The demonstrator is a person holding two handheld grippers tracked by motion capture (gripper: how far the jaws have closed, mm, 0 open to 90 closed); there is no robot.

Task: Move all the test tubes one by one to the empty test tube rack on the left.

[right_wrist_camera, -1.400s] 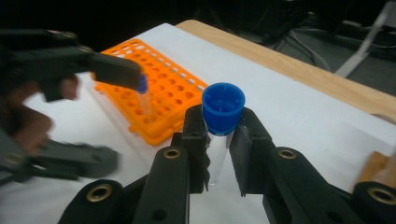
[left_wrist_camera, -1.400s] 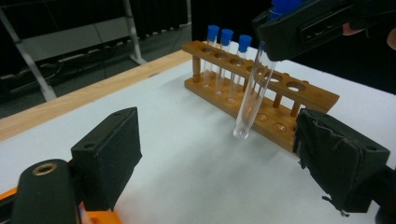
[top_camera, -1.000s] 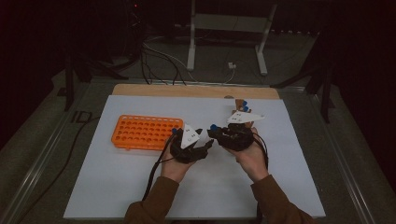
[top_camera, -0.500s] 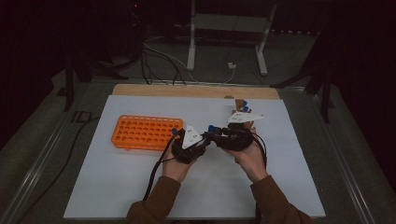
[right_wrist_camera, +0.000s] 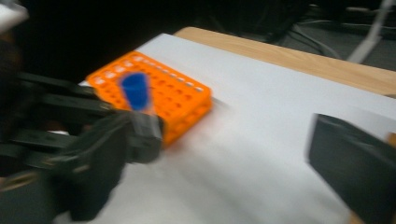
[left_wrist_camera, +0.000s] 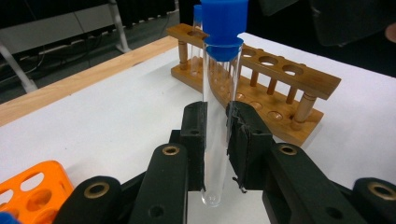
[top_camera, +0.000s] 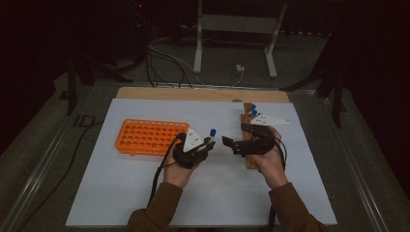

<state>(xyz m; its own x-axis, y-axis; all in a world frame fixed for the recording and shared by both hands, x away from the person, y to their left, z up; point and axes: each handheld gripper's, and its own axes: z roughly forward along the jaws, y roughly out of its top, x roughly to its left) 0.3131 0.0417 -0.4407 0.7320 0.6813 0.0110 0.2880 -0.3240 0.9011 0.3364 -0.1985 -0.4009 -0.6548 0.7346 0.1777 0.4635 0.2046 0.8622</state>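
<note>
L claw (left_wrist_camera: 215, 140) is clamped on a clear glass test tube (left_wrist_camera: 219, 121) w/ a blue cap (left_wrist_camera: 224, 21); both pads press the tube at mid-length, tube stands upright, rounded bottom hanging free below the pads. In the high view the L claw (top_camera: 209, 144) sits just right of the orange tube rack (top_camera: 149, 137), blue cap (top_camera: 212, 131) sticking up above it.

R claw (top_camera: 226, 141) stands released, nothing between the jaws; they have just been opening. It sits right of the orange rack, apart from the L claw w/ a small gap between them, and points toward it. In the R gripper view, blurred, the L claw w/ the capped tube (right_wrist_camera: 136, 95) shows in front of the orange rack (right_wrist_camera: 159, 100).

Wooden test-tube rack (left_wrist_camera: 261, 77) lies well right of the orange rack, mostly under the R hand (top_camera: 268, 162) in the high view; two more blue-capped tubes (top_camera: 252, 110) stand at its far end. In the L gripper view it is behind the held tube, several holes vacant.

All sit on a white sheet (top_camera: 145, 193) on the table (top_camera: 193, 93), wooden edge showing at the far side. Orange rack's holes look vacant in the high view.
</note>
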